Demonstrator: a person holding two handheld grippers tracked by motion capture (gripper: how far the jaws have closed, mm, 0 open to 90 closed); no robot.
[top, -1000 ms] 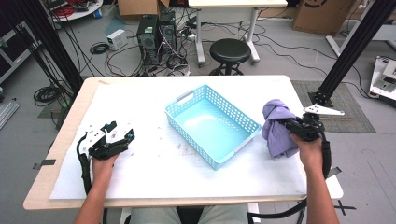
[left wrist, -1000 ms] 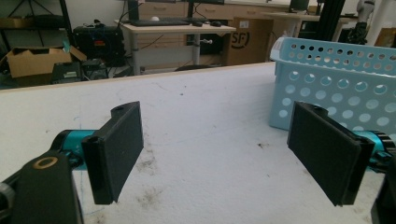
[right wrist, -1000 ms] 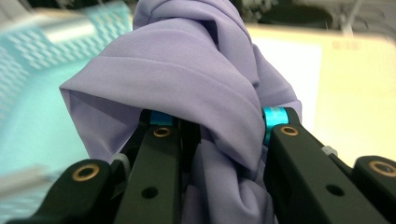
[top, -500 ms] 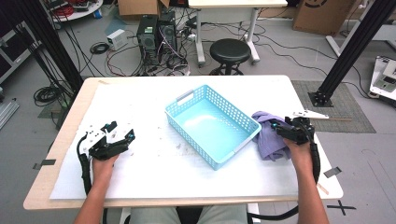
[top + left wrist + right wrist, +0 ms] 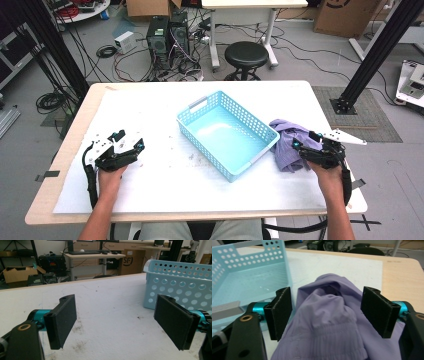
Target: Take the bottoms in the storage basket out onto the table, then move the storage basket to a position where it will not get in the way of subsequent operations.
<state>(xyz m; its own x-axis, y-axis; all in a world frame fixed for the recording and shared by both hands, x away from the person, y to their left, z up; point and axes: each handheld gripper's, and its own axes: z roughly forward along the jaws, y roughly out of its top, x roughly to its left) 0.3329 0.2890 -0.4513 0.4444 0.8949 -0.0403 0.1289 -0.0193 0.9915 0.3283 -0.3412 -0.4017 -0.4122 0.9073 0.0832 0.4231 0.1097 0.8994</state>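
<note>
A crumpled purple cloth (image 5: 286, 144) lies on the white table cover just right of the light blue perforated basket (image 5: 252, 159), touching its right corner. My right gripper (image 5: 304, 141) sits at the cloth's right side. Its jaws have just been opening and now stand wide: the cloth (image 5: 329, 322) bulges up between the pads of the right gripper (image 5: 327, 307) without being pinched. The basket (image 5: 249, 277) is empty. My left gripper (image 5: 131, 140) rests on the table at the left, open. Between the left gripper's (image 5: 117, 312) jaws is only bare table, with the basket (image 5: 180, 277) ahead to the right.
The table cover (image 5: 165, 190) carries small dark specks around the basket. Bare wood edge (image 5: 402, 275) runs along the right of the cloth. On the floor behind the table are a black stool (image 5: 246, 52), computer towers (image 5: 167, 35) and cables, and black frame posts (image 5: 372, 55).
The right gripper carried the purple cloth left and down toward the basket. Its jaws opened and the cloth now lies on the table. The left gripper has not moved.
</note>
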